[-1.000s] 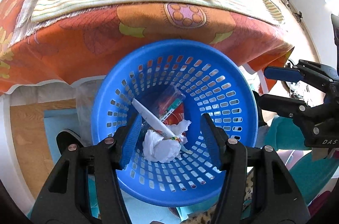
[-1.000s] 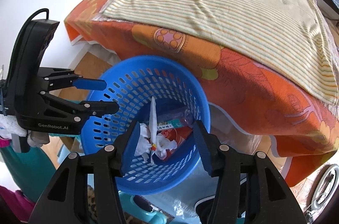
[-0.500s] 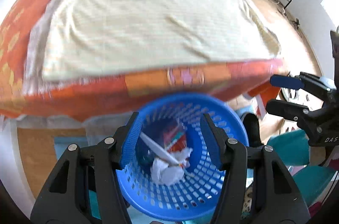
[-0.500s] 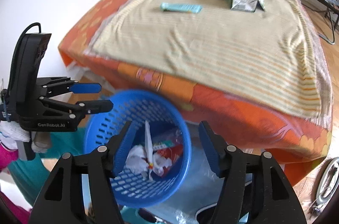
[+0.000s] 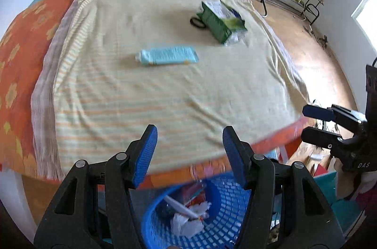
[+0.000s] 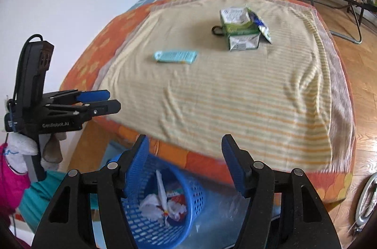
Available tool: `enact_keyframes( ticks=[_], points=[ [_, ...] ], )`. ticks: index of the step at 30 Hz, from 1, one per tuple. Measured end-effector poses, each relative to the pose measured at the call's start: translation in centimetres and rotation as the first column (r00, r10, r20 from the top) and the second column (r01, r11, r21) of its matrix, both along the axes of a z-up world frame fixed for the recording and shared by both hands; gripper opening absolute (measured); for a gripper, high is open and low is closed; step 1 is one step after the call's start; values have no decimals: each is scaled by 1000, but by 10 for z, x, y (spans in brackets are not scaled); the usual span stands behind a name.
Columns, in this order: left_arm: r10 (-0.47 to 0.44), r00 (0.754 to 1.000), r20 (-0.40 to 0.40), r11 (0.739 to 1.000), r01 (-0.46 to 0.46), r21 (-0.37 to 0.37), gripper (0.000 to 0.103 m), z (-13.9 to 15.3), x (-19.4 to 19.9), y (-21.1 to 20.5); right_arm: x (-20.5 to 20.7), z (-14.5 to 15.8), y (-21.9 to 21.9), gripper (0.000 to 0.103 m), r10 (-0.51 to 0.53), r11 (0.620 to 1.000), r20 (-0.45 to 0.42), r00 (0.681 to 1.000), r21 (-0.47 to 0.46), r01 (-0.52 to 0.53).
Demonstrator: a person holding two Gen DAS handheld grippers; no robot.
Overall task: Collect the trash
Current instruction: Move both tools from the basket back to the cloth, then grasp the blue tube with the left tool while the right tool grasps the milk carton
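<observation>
Both claws hang above the near edge of the bed, w/ nothing between the fingers. Left claw: jaws wide apart, empty, seen over the striped blanket. Right claw: jaws also wide apart, empty. In the left wrist view the right claw shows at the right edge, beyond the bed corner; in the right wrist view the left claw shows at the left, beside the orange sheet.

Trash on the blanket: a light-blue tube lies flat approx. mid-bed, cap end toward the wall side. Further back, well apart from the tube, sits a green carton w/ an opened top, tipped on its side; a small black ring lies touching or just beside it, can't tell which. In the right wrist view a foil-like wrapper leans against the carton.

Blue basket sits on the floor below the near bed edge, under both claws. Inside: crumpled white paper, a white stick-like piece, and red/printed packaging, partly hidden by the claw fingers.
</observation>
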State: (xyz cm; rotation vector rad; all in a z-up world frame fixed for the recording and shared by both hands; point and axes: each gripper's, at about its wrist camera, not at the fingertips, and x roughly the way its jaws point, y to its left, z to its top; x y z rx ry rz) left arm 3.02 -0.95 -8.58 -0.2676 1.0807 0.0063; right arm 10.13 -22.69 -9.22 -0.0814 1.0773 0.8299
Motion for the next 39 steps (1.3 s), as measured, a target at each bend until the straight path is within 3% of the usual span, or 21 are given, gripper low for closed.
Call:
enact_keyframes(
  ticks=[4,7,13,18,26,33,39],
  points=[
    [15,1000,7,1000,-15,-14,59,3,25,12,23,2,-2,63,-48,998,-7,999,49,48],
    [34,999,8,997,-33,-75,59,2,40,23,40,2,4,63,-58,997,3,998,43,58],
    [47,999,0,994,-47,-97,59,-6,75,40,80,-1,18,64,-72,996,-33,997,44,74],
    [105,994,-20,976,-107,-190,59,-17,105,59,116,-10,28,64,-107,993,-62,992,41,109],
    [102,992,-71,983,-111,-146,59,-47,143,65,159,-33,40,64,-137,989,-129,982,43,144],
    [85,992,-96,990,-95,-104,59,-69,162,72,180,-51,45,64,-151,988,-124,981,1,152],
    [23,994,-107,989,-38,-141,59,-72,163,72,198,-61,44,64,-183,983,-114,977,-6,183]
  ],
)
